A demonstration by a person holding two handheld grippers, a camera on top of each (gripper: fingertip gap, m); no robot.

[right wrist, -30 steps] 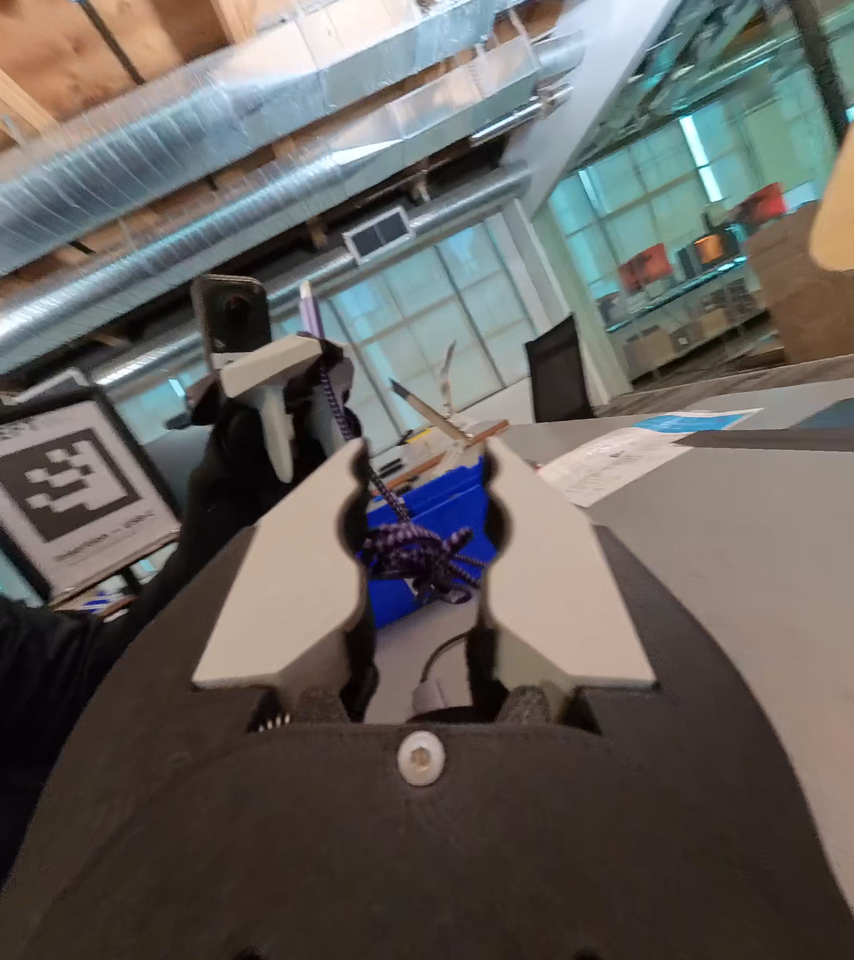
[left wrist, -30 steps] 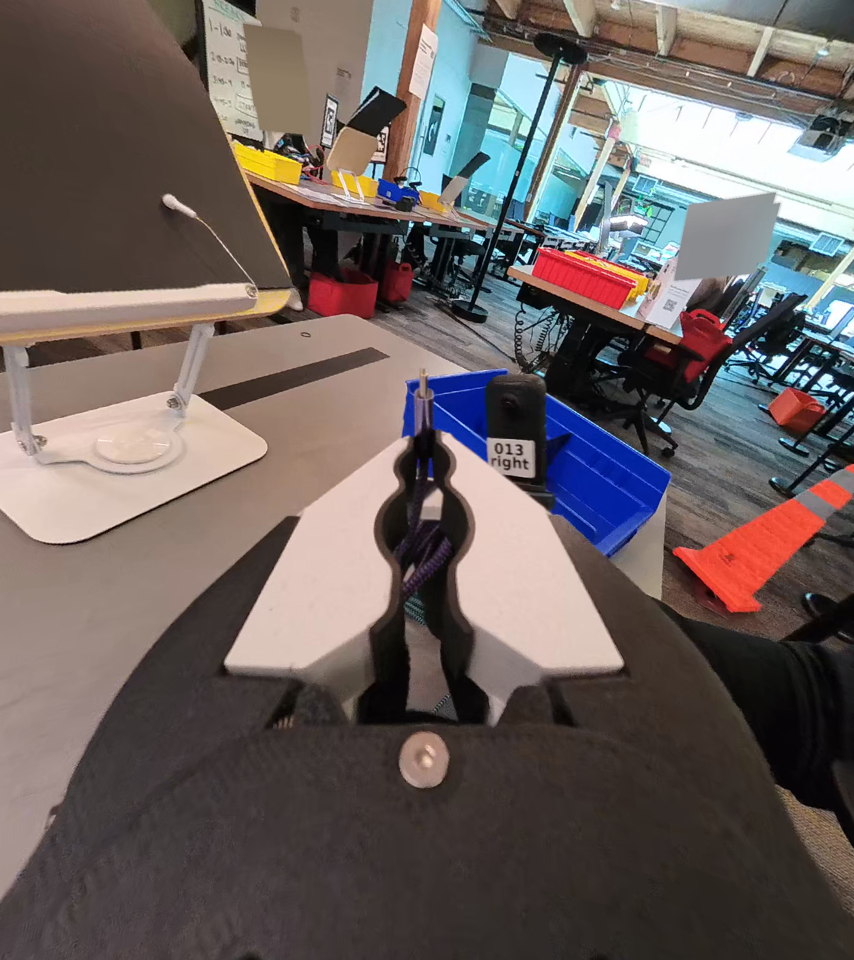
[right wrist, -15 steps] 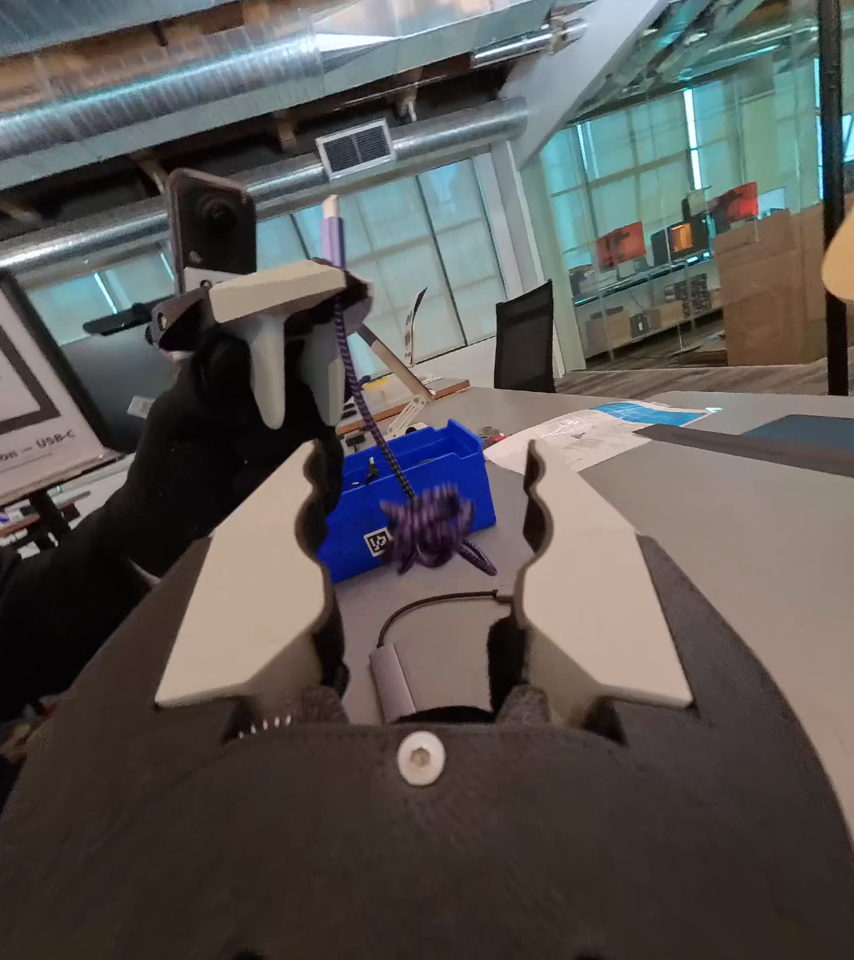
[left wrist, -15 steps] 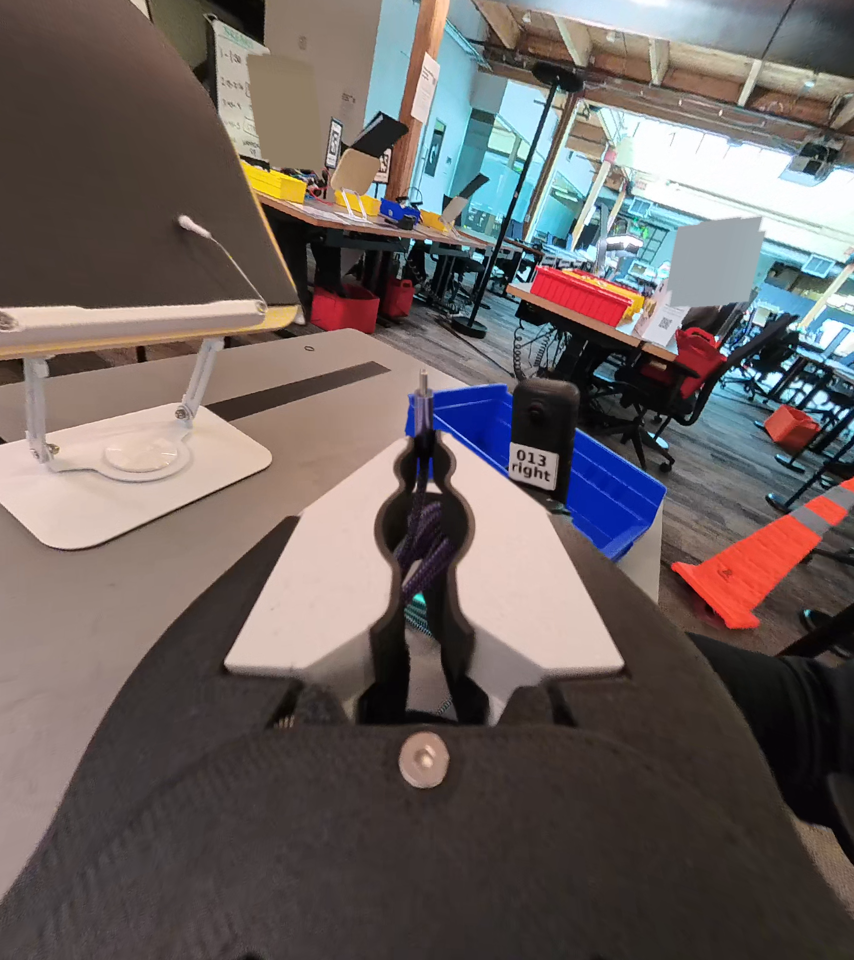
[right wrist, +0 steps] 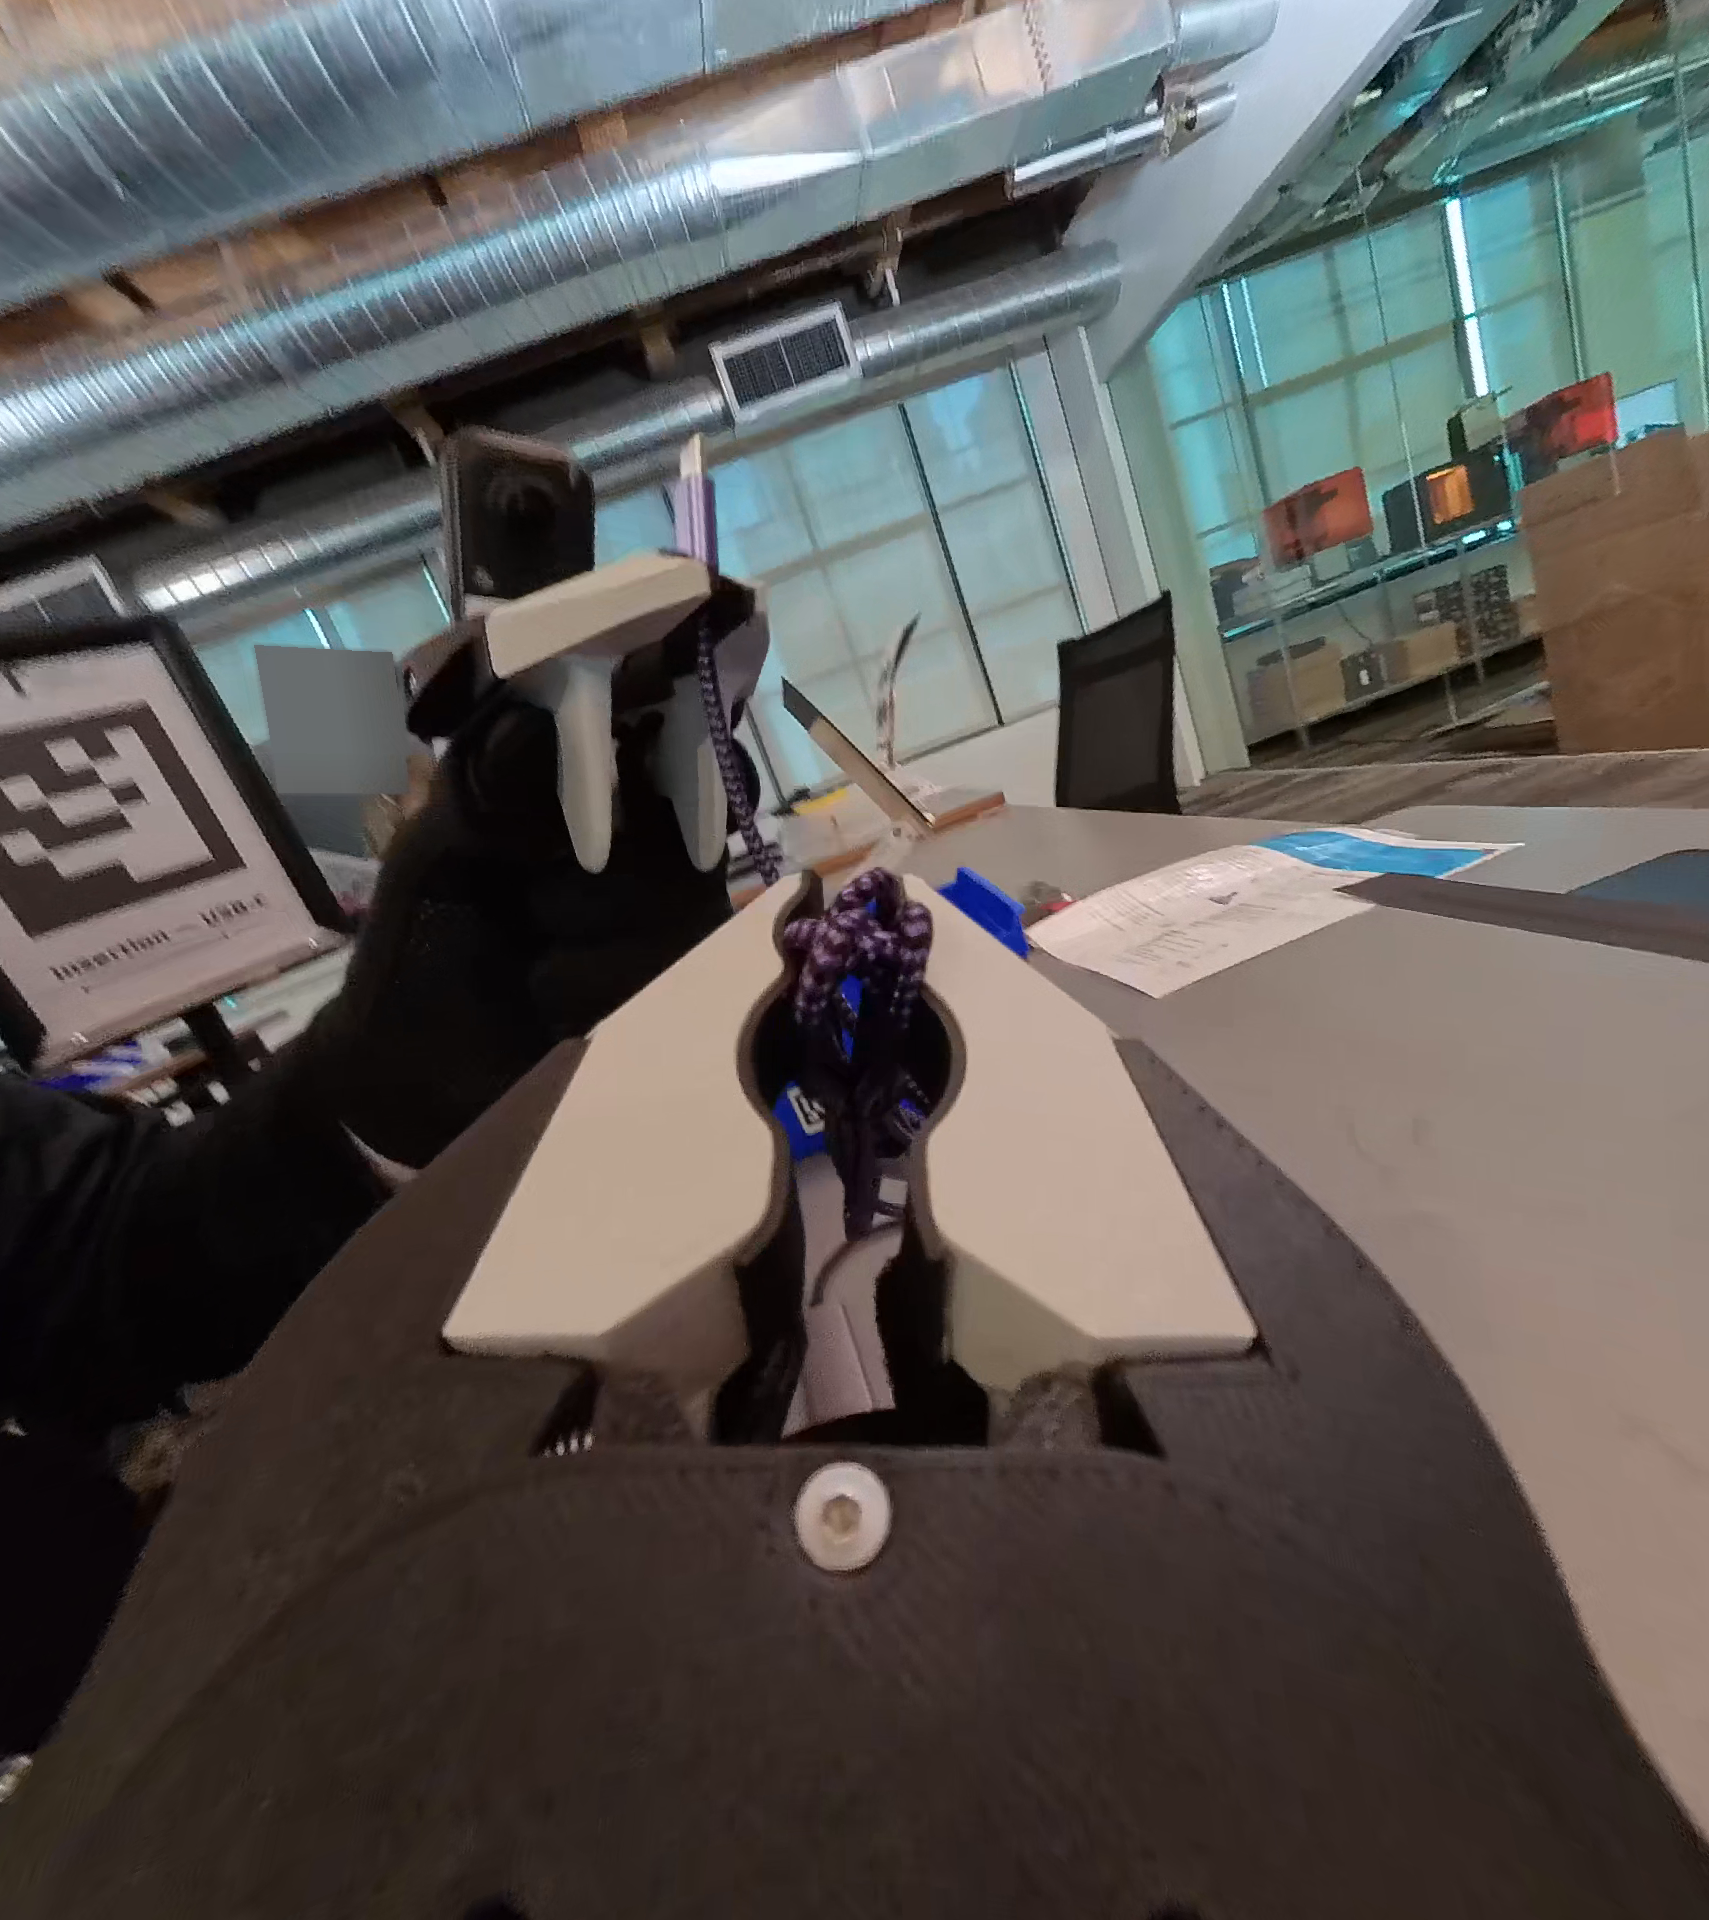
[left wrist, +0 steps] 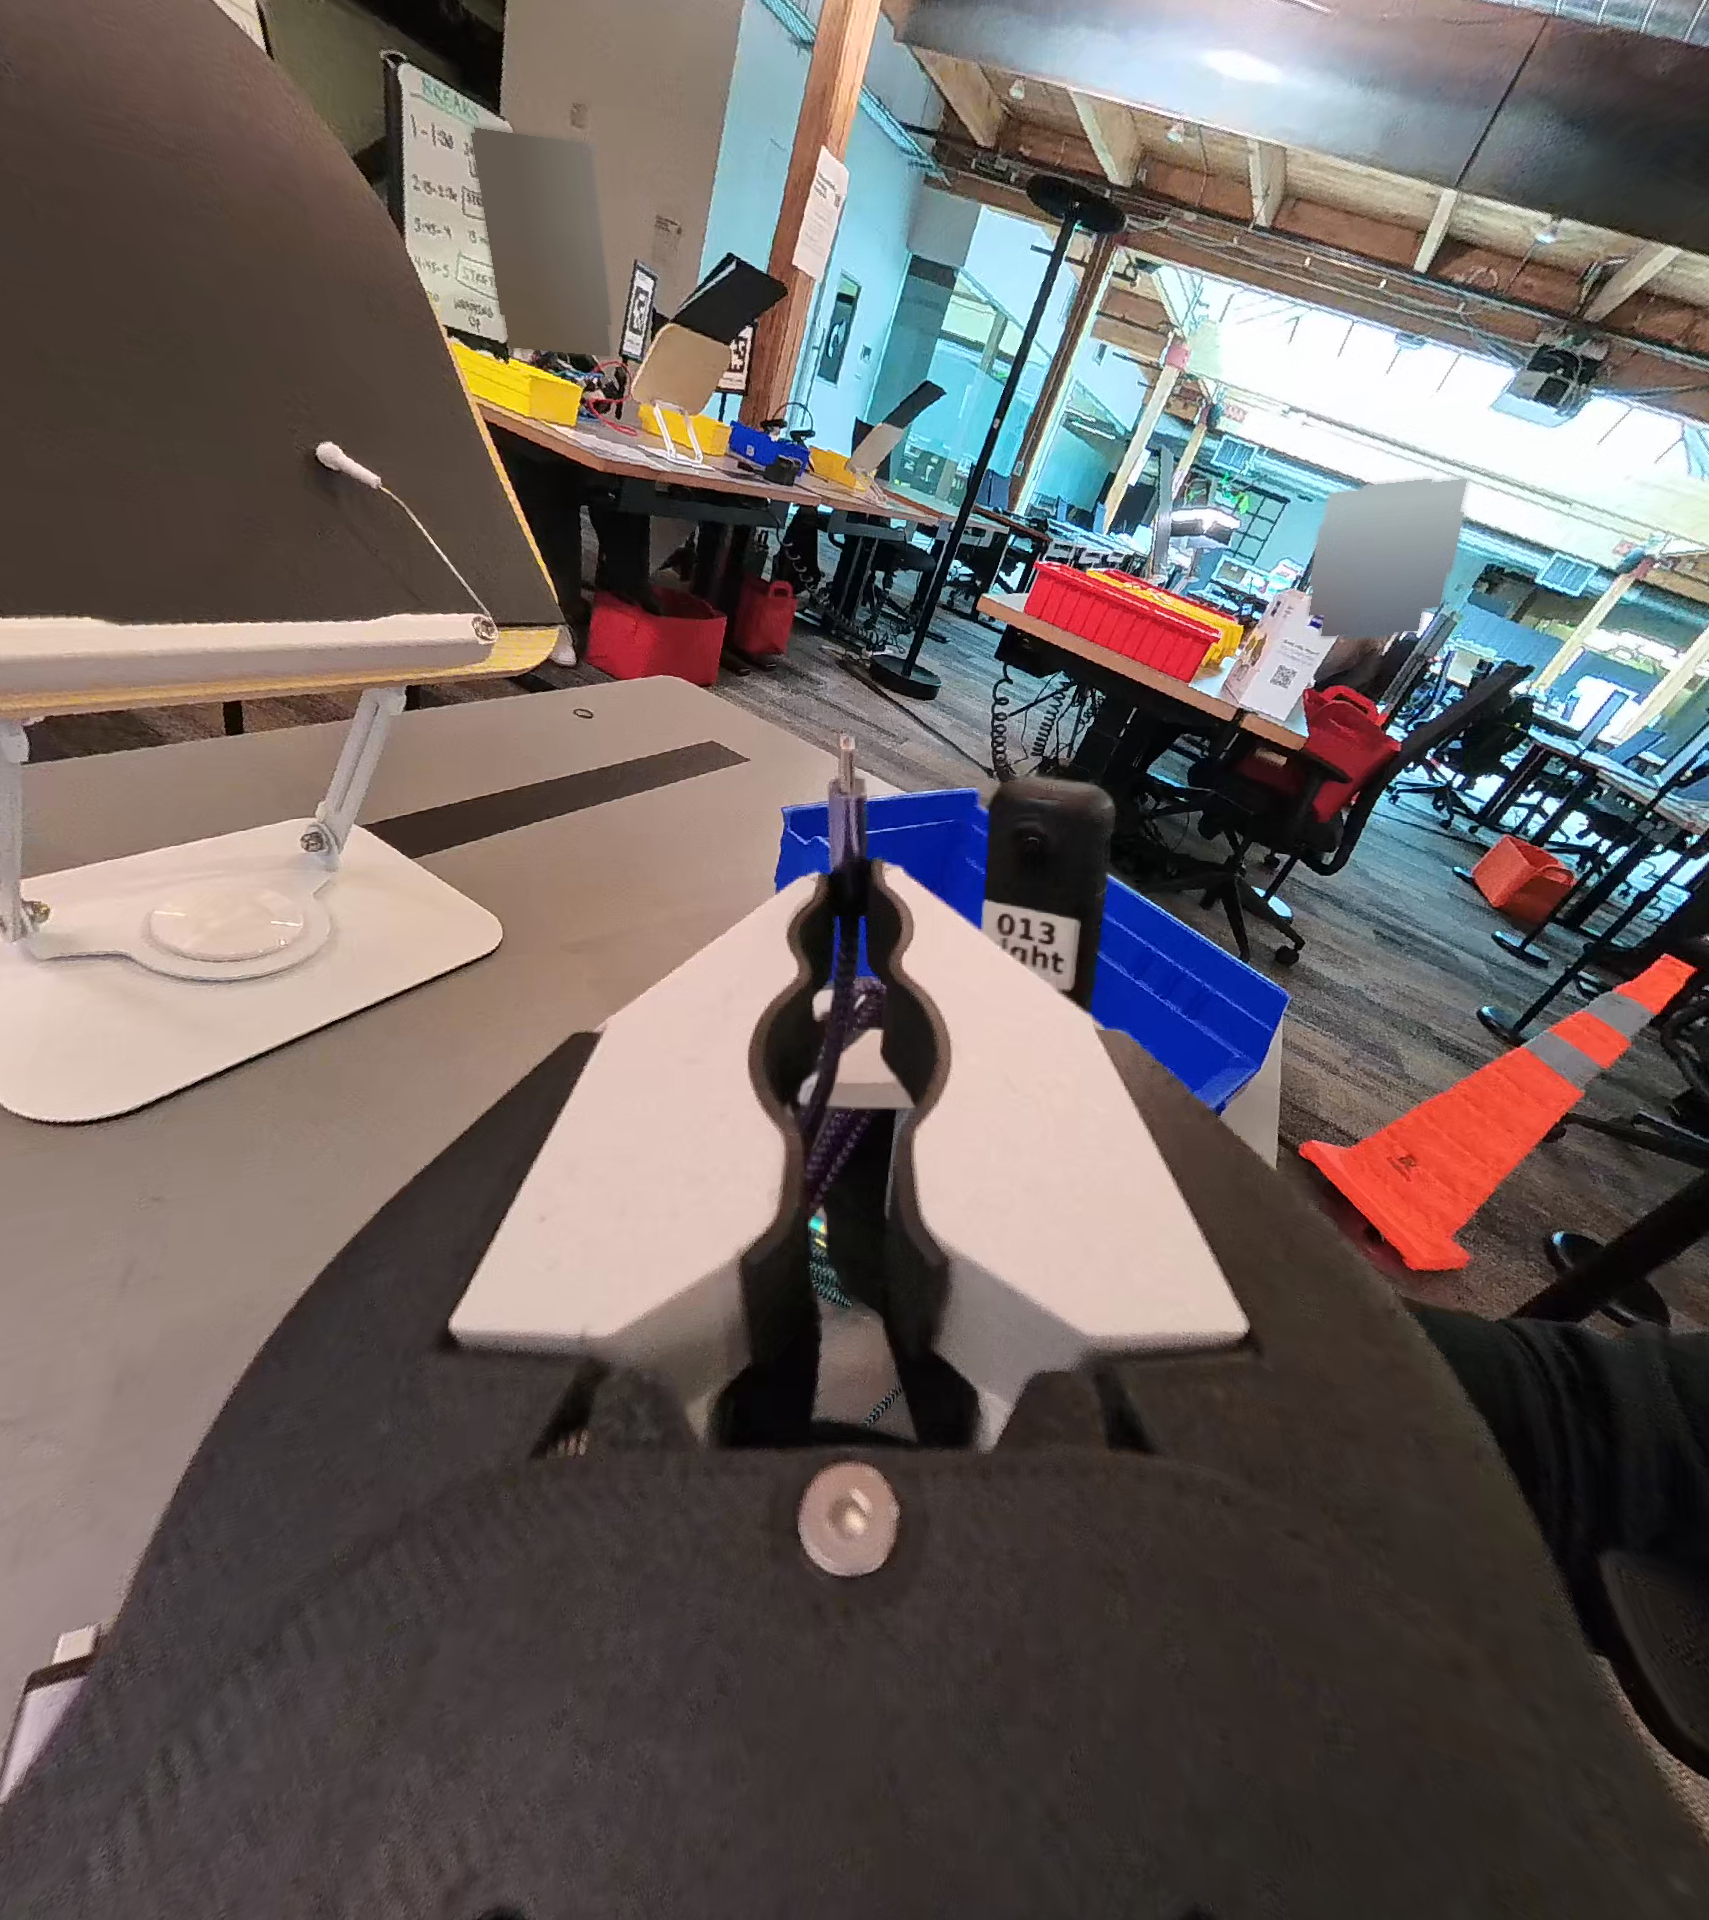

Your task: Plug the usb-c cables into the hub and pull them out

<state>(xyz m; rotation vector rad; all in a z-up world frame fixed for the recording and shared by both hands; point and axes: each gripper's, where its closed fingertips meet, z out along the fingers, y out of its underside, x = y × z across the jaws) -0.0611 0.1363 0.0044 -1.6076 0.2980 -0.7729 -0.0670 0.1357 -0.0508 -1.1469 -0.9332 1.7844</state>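
Note:
My left gripper (left wrist: pixel 845 896) is shut on the plug end of a purple braided usb-c cable (left wrist: pixel 834 1049). The plug (left wrist: pixel 845 790) sticks out past the fingertips and points up. In the right wrist view the left gripper (right wrist: pixel 644 844) is raised at the left, and the cable hangs from it. My right gripper (right wrist: pixel 860 896) is shut on the knotted bundle of that cable (right wrist: pixel 860 940). A grey piece with a thin black lead, possibly the hub (right wrist: pixel 845 1351), lies on the table below the right fingers, mostly hidden.
A blue bin (left wrist: pixel 1172 977) stands at the table's far edge, just behind both grippers. A white stand (left wrist: pixel 195 956) bearing a dark board is at the left. A paper sheet (right wrist: pixel 1234 904) lies on the grey table (right wrist: pixel 1452 1143). A marker sign (right wrist: pixel 81 821) stands at the left. Left tips to right tips: about 6 cm.
My right gripper was open around the hanging cable bundle and has shut on it. My left gripper has kept its hold on the plug end, roughly in place.

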